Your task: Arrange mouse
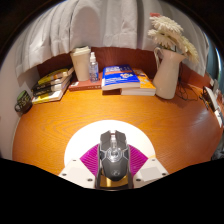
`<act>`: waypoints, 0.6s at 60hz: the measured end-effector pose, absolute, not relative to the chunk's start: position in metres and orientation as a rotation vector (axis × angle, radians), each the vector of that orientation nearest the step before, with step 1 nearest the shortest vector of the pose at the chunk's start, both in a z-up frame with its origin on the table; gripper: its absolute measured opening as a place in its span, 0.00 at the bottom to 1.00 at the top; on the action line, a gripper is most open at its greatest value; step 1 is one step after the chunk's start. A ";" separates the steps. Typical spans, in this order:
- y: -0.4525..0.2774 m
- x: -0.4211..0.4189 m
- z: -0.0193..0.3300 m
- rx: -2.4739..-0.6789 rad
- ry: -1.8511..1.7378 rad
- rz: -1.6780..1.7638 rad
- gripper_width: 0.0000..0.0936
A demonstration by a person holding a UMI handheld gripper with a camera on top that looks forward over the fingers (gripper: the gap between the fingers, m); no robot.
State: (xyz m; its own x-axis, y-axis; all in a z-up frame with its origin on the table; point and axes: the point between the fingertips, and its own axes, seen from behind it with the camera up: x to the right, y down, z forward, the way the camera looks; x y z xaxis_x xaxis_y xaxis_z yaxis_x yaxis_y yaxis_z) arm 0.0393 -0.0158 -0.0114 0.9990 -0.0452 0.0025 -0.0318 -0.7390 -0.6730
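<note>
A dark grey computer mouse (113, 156) with a scroll wheel sits between my two fingers, its nose pointing away over the wooden table (60, 125). The magenta pads (91, 157) press against both of its sides. My gripper (113, 160) is shut on the mouse and holds it near the table's front edge. The white finger bodies frame the mouse on either side.
At the back of the table stand a stack of books (52, 85), a small bottle (94, 68), a beige container (81, 63), blue books (126, 78) and a white vase with dried flowers (166, 70). A white curtain (80, 25) hangs behind.
</note>
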 end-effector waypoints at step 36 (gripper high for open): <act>-0.077 0.034 0.118 -2.278 -0.043 0.034 0.93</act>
State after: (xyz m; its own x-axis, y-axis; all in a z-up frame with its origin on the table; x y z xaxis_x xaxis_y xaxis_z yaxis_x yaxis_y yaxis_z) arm 0.0336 -0.0774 0.1178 0.9990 0.0428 -0.0105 0.0199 -0.6496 -0.7600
